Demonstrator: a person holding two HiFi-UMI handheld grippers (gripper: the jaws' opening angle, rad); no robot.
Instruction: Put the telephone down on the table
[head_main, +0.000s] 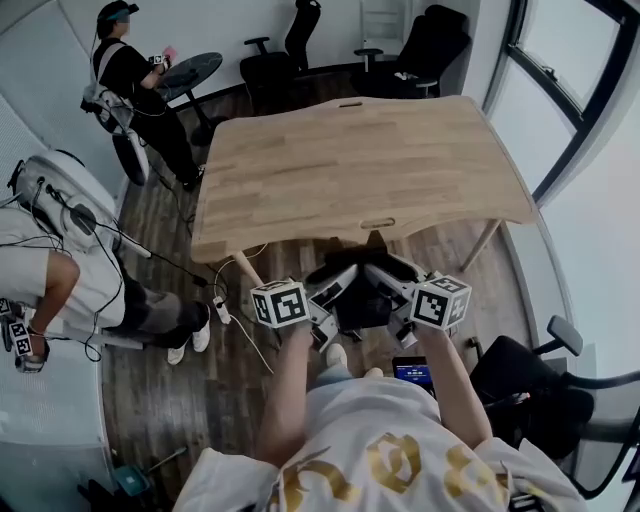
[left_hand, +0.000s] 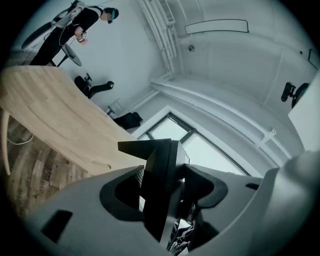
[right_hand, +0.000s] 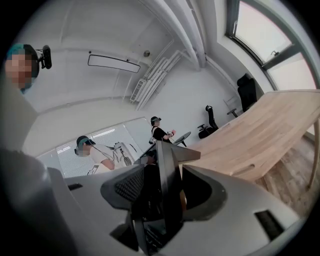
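A black telephone hangs in the air just in front of the wooden table's near edge, over the floor. My left gripper clamps its left side and my right gripper its right side, both pointing inward and level. In the left gripper view the telephone stands as a dark slab between the jaws of the left gripper, pads pressed on it. The right gripper view shows the same: the telephone is wedged in the right gripper. The tabletop lies bare beyond.
Black office chairs and a small round table stand behind the wooden table. One person stands at back left, another sits at left. A chair is at my right; a small lit screen sits by my right forearm.
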